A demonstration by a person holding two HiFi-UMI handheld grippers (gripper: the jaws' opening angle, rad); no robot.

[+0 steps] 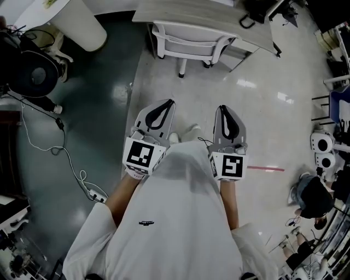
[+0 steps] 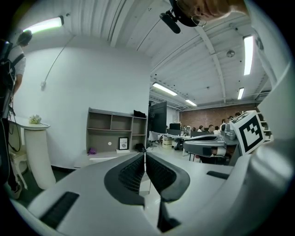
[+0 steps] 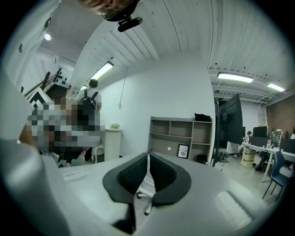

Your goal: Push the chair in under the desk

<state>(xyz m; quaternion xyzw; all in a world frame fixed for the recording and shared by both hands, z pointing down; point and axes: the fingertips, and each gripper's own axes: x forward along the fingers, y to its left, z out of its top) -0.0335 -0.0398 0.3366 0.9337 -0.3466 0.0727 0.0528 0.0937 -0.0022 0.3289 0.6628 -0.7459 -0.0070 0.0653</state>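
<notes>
Up at the far end of the shiny floor (image 1: 262, 120), the white chair (image 1: 188, 44) sits with its seat tucked partway under the table (image 1: 219, 13), well apart from both grippers. The left gripper (image 1: 170, 101) and right gripper (image 1: 221, 108) both have their jaws closed on nothing. The chair looks light and is on casters, so it'll probably roll easily on that slick floor. The stiff backrest seems the best spot to push. It's an open office, with a shelf (image 2: 115, 133) by the white wall.
</notes>
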